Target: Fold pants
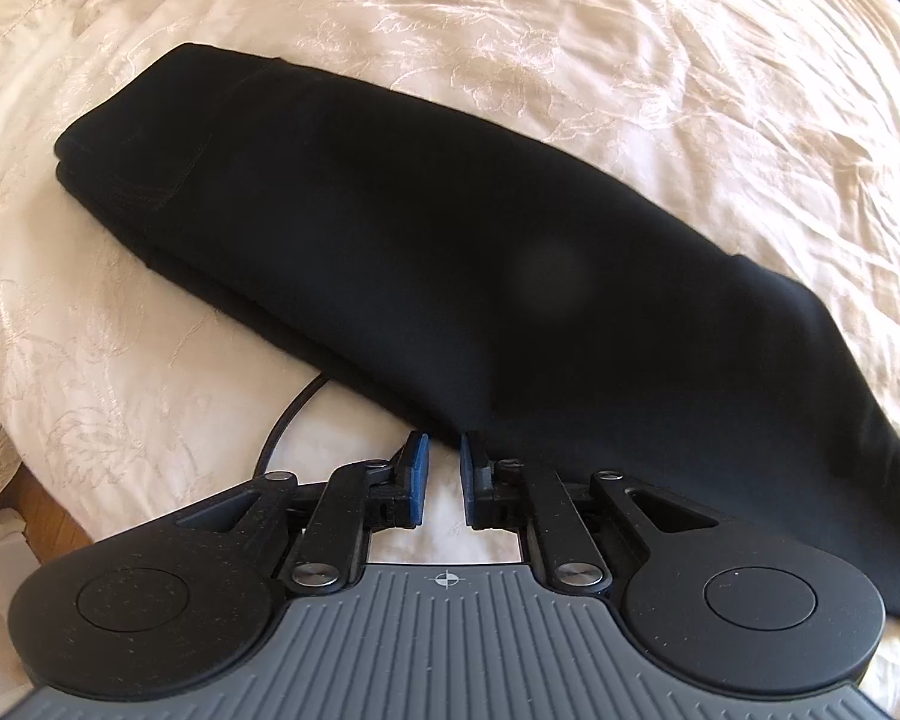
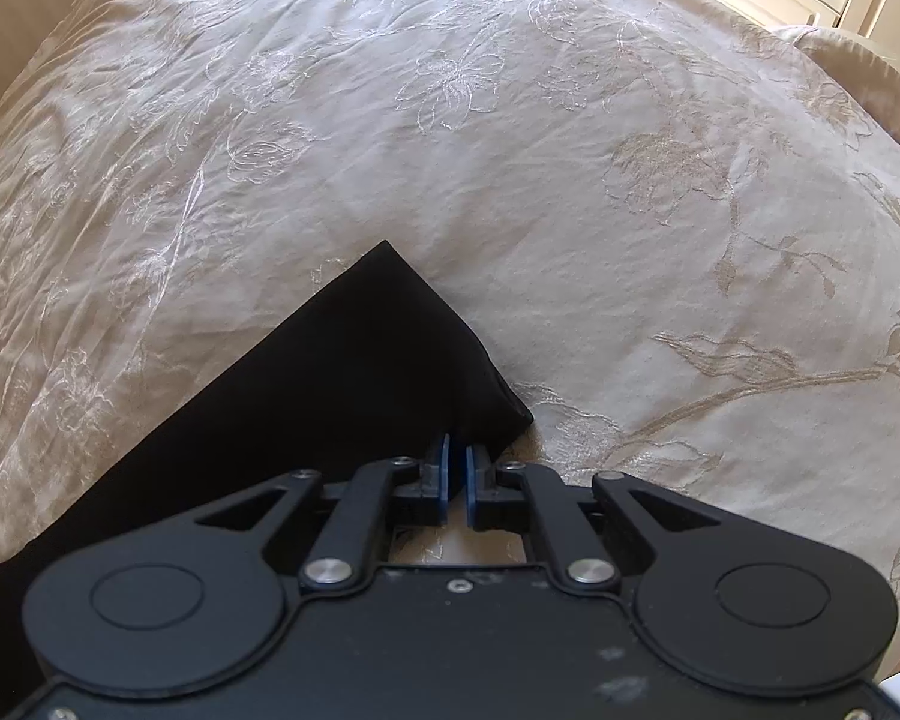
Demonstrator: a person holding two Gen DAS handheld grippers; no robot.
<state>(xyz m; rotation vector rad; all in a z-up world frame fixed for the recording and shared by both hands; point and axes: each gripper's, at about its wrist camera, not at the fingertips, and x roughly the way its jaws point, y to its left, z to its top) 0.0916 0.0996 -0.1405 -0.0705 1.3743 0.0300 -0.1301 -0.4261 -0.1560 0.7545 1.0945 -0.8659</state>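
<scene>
I'm looking down over a bed point(image 1: 630, 30) covered with a cream spread stitched in flowers, and the black pants point(image 1: 450, 252) lie flat on it as one long strip. At their far left end in the left wrist view I can see stacked layers and a seam, so I judge the legs are already laid one on the other lengthwise. A thin dark cord point(image 1: 288, 414) curls out from under their near edge.

My left claw point(image 1: 444, 468) sits just at that near edge with its blue pads a narrow gap apart; only bedspread shows between them, so it holds nothing.

My right claw point(image 2: 457, 468) is over a pointed end of the pants point(image 2: 360, 372), with the tips right at the near edge of that corner. Its pads stand only a sliver apart, and I see light spread rather than black cloth in the slit, so I read it as empty too, though the very tips are hard to make out against the dark fabric.

In my judgement the first fold is done and the strip has been let go. What's left is the crosswise folding: bringing one end over the other, perhaps twice, then smoothing the bundle
</scene>
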